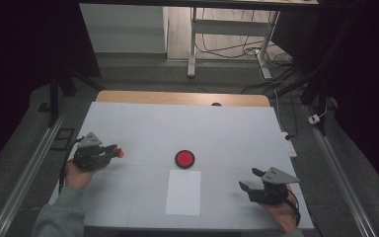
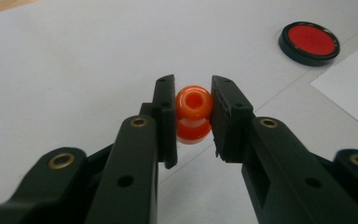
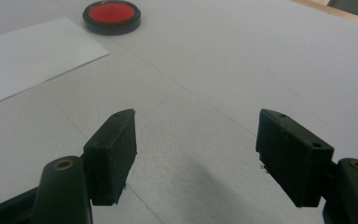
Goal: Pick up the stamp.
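My left gripper (image 1: 114, 150) is at the table's left side, shut on a small glossy orange bead (image 2: 194, 113) with a hole through it; both pads press its sides. The bead (image 1: 121, 153) pokes out at the jaw tips in the high view. A round red disc with a black rim (image 1: 184, 158) lies flat near the table's middle, also seen as the disc (image 2: 309, 42) and the disc (image 3: 112, 16). My right gripper (image 1: 250, 180) rests low at the front right, open, with bare table between its jaws (image 3: 196, 140).
A white sheet of paper (image 1: 183, 192) lies just in front of the red disc. The white table covering (image 1: 177, 128) ends at a wooden strip at the far edge. Metal rails run along both sides of the table.
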Available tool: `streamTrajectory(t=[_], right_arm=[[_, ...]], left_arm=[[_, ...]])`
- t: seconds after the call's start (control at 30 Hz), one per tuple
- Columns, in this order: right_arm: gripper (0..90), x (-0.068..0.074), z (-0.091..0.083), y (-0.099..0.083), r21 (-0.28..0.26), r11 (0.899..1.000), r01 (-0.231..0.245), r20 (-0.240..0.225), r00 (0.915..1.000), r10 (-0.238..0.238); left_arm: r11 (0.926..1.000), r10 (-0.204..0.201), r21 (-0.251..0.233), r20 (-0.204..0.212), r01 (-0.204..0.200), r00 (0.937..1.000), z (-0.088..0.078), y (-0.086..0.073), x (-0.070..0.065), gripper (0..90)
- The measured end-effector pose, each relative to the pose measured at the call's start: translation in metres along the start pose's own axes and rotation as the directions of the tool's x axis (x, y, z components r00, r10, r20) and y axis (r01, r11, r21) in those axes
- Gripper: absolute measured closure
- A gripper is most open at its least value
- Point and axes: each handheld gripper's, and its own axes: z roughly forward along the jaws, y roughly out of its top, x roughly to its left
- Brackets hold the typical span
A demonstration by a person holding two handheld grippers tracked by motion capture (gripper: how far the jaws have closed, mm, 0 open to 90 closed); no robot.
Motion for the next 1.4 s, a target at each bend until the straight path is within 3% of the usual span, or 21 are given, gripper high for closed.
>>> streamTrajectory(t=[0.7, 1.17, 1.4], right_arm=[[28.8, 0.002, 0.002, -0.001, 0.008, 1.0, 0.005, -0.001, 1.0, -0.005], [28.8, 0.002, 0.003, -0.001, 0.012, 1.0, 0.008, -0.005, 1.0, -0.008], [28.9, 0.002, 0.003, -0.001, 0.013, 1.0, 0.008, -0.005, 1.0, -0.008]], left_arm=[[0.9991, 0.003, -0.043, 0.061, 0.0, 0.9981, -0.006, 0.01, -0.013, 72.2], [0.9968, 0.034, -0.075, 0.116, -0.026, 0.9927, -0.007, 0.022, -0.031, 72.2], [0.9964, 0.026, -0.084, 0.141, -0.014, 0.9896, -0.007, 0.024, -0.033, 72.2]])
